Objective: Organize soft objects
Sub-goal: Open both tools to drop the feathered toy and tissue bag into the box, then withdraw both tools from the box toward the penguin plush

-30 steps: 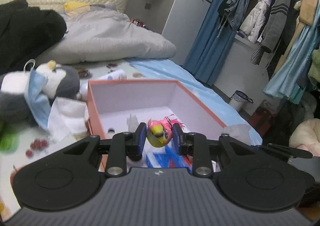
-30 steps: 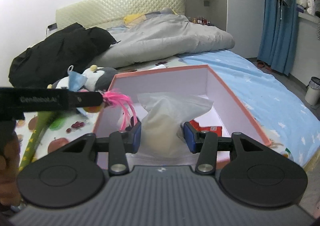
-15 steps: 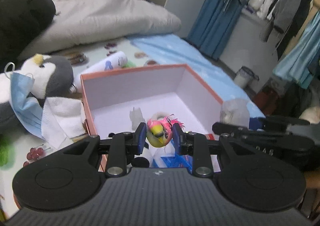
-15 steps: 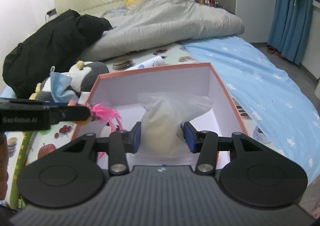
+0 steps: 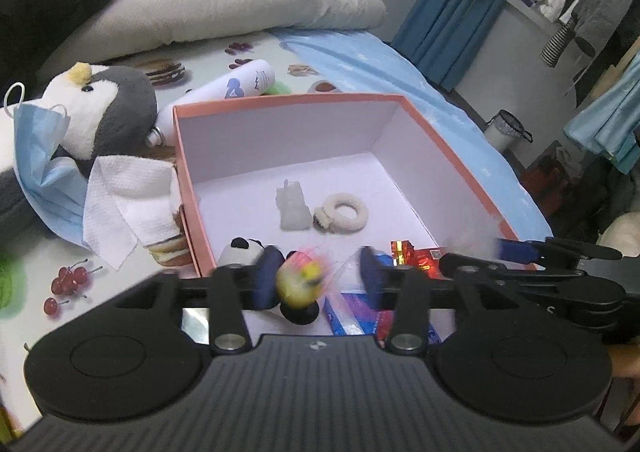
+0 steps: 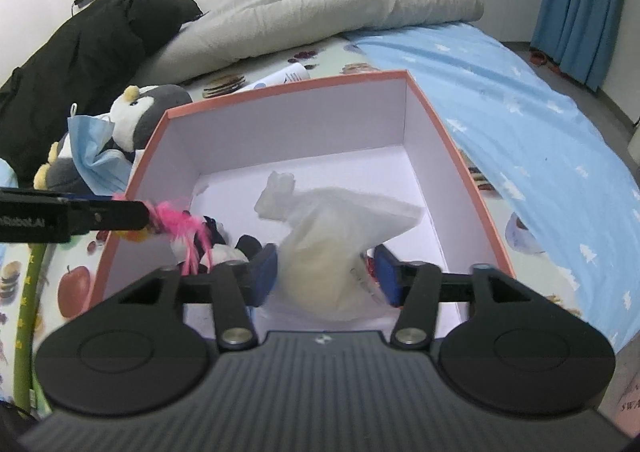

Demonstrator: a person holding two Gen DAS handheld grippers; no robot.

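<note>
Left wrist: left claw (image 5: 316,284) opening around bird toy (image 5: 300,284).

A bed (image 5: 224,64) with a fruit-printed sheet, filling both views. At centre, an orange-rimmed box (image 5: 460,168) with white walls, set straight on the sheet. Left of the box, a plush penguin (image 5: 108,108) with a blue face mask (image 5: 36,168) and a white tissue (image 5: 124,196). Just behind the box, a white bottle (image 5: 232,86) lying flat. Upper centre, a grey duvet (image 6: 320,8); upper left, a black garment (image 6: 84,52); right, a pale blue cover (image 6: 532,112).
</note>
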